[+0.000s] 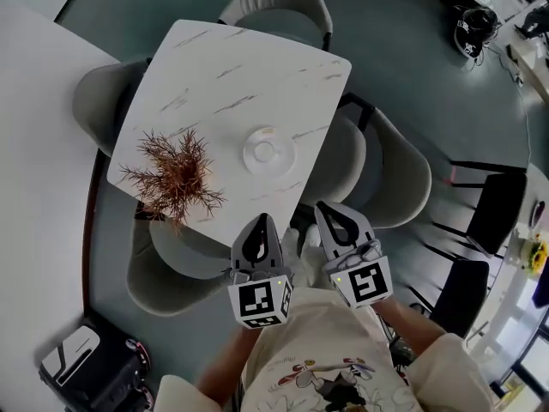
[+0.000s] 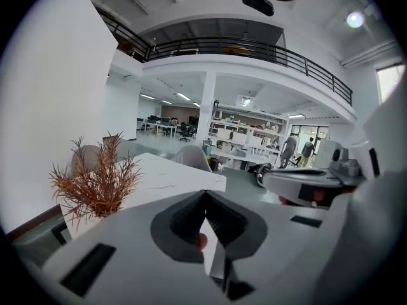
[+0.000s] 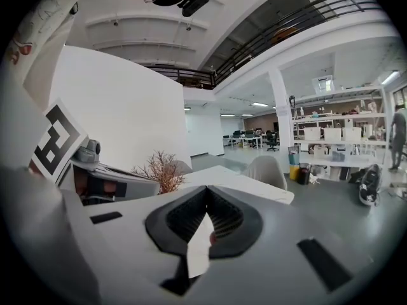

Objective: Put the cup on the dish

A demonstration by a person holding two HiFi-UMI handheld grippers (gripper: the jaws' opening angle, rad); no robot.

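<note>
A white round dish (image 1: 280, 156) lies on the marble-patterned table (image 1: 249, 67), near its front edge. A small white cup (image 1: 265, 145) seems to stand in the dish's middle; white on white, its outline is hard to tell. My left gripper (image 1: 257, 222) and right gripper (image 1: 329, 208) hang side by side off the table's near edge, close to the person's body. Both are shut with nothing between the jaws, as the left gripper (image 2: 205, 196) and right gripper (image 3: 206, 193) show in their own views. Neither gripper view shows the dish.
A dried reddish-brown plant (image 1: 171, 174) stands at the table's front left corner. It also shows as the plant (image 2: 95, 186) and the plant (image 3: 162, 170) in the gripper views. Grey chairs (image 1: 390, 174) ring the table. A black case (image 1: 94, 367) sits on the floor at lower left.
</note>
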